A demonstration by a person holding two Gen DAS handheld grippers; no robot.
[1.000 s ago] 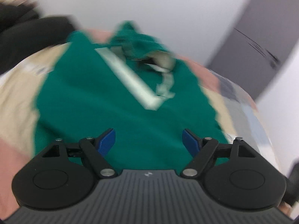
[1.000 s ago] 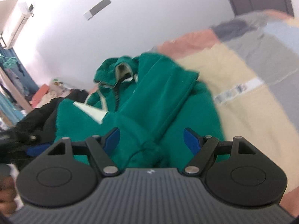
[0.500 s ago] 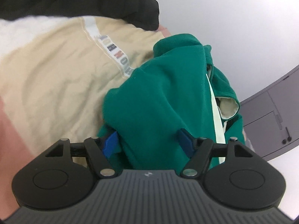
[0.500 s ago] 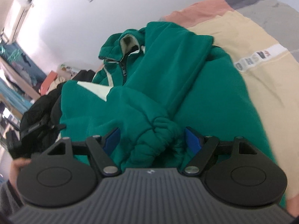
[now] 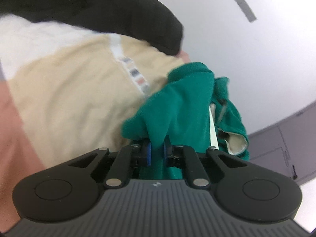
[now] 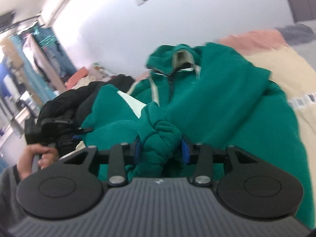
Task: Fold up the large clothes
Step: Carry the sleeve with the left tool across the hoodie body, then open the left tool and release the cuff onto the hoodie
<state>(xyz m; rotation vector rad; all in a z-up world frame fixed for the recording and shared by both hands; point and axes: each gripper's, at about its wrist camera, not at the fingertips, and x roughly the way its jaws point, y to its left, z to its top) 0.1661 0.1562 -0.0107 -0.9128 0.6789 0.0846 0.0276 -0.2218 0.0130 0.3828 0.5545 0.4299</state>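
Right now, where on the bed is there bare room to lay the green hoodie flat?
Free: the beige bedspread patch, between the black garment and the green hoodie; also beige beyond the hoodie in the right wrist view. Crowded: the black pile beside the left gripper. The right gripper holds a sleeve bunch.

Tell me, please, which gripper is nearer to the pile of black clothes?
Left. The left gripper, pinching the green hoodie, sits at the hoodie's edge beside the black clothes. The right gripper, closing around a bunched green sleeve, has hoodie between it and them.

Black garment heaped on a cream-and-pink bedspread, white wall behind
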